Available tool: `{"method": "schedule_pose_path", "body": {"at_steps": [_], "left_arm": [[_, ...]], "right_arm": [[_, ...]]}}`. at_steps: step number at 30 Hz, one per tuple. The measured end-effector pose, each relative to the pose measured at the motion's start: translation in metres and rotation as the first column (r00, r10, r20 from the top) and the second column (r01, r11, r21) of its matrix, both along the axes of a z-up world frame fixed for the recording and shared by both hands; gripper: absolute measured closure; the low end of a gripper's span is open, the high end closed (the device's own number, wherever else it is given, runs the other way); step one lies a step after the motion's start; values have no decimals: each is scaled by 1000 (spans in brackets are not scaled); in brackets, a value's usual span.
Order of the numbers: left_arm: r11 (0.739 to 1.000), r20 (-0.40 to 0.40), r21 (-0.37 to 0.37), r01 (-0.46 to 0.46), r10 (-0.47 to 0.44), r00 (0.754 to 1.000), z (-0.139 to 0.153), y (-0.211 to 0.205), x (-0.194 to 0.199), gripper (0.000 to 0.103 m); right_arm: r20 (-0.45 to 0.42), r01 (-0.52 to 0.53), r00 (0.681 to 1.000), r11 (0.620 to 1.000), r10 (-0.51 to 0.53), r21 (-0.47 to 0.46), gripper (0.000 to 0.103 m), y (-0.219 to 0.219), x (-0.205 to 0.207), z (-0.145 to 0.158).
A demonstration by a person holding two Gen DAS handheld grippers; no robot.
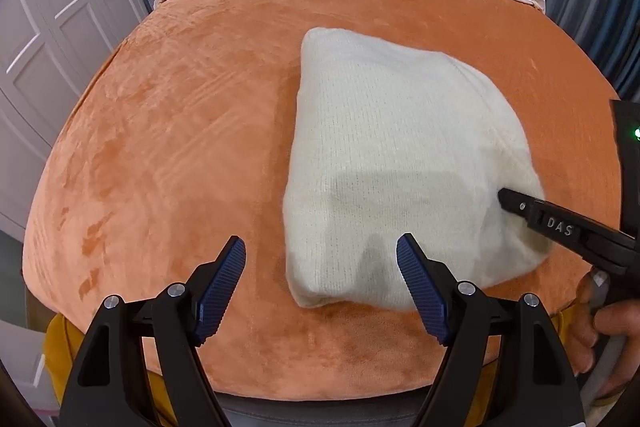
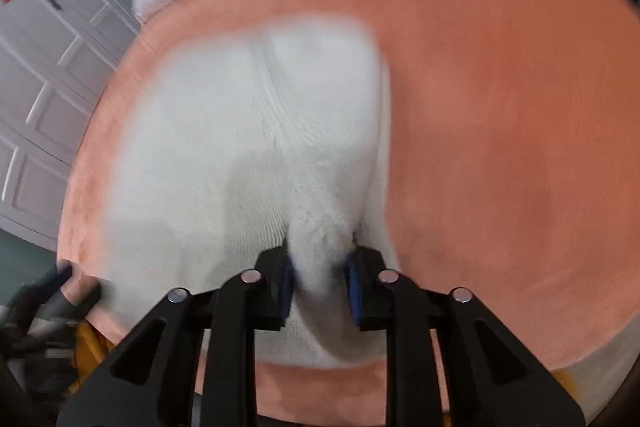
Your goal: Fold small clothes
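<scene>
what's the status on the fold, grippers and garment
Left gripper open, empty, near the garment's corner. Right gripper shut on white knit garment, pinching a bunched fold. Garment lies partly folded on orange blanket. Nothing in the way.

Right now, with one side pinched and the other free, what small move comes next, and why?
Probably bring the open left gripper onto the near left edge of the white knit garment. The right gripper already pinches a bunch of its near edge, while the left holds nothing, so lifting now would likely drag the garment crooked across the orange blanket.

The only legible lettering is "DAS", raised on the right hand-held gripper [image 1: 505, 198] finger
</scene>
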State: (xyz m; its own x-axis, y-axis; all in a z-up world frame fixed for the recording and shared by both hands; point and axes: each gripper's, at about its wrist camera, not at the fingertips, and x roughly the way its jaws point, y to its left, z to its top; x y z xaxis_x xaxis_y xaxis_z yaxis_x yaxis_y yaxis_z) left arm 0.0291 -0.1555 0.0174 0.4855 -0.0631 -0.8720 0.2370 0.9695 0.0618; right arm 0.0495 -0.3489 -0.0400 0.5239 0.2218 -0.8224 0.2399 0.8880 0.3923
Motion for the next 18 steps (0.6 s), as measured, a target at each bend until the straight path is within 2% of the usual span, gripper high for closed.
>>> {"method": "schedule_pose_path", "body": {"at_steps": [2, 4, 5, 7, 11, 13, 15, 18], "left_arm": [[1000, -4, -9, -2, 2, 1000, -1, 2, 2, 24], [997, -42, -73, -17, 14, 999, -3, 7, 9, 18], [994, -64, -107, -27, 20, 998, -5, 9, 12, 17], [981, -130, -180, -71, 48, 990, -11, 18, 25, 17], [963, -225, -231, -141, 88, 970, -30, 27, 46, 17], [941, -272, -292, -173, 92, 958, -39, 32, 54, 15], [914, -299, -352, -202, 95, 950, -45, 35, 58, 14], [897, -304, -393, -201, 79, 949, -52, 36, 63, 9]], "right_arm": [[9, 17, 1000, 999, -18, 30, 76, -3, -6, 14], [30, 42, 999, 999, -43, 20, 71, -6, -18, 27], [34, 46, 998, 999, -46, 7, 61, -6, -23, 29], [21, 45, 999, 999, -45, -1, 47, -8, -33, 27], [-51, 23, 998, 999, -21, 47, 42, -9, -37, 5], [-70, 21, 997, 995, -14, 99, 37, -8, -29, -9], [-77, 31, 997, 989, -20, 146, 34, -9, -28, -16], [-65, 36, 998, 982, -25, 184, 29, -8, -23, -23]]}}
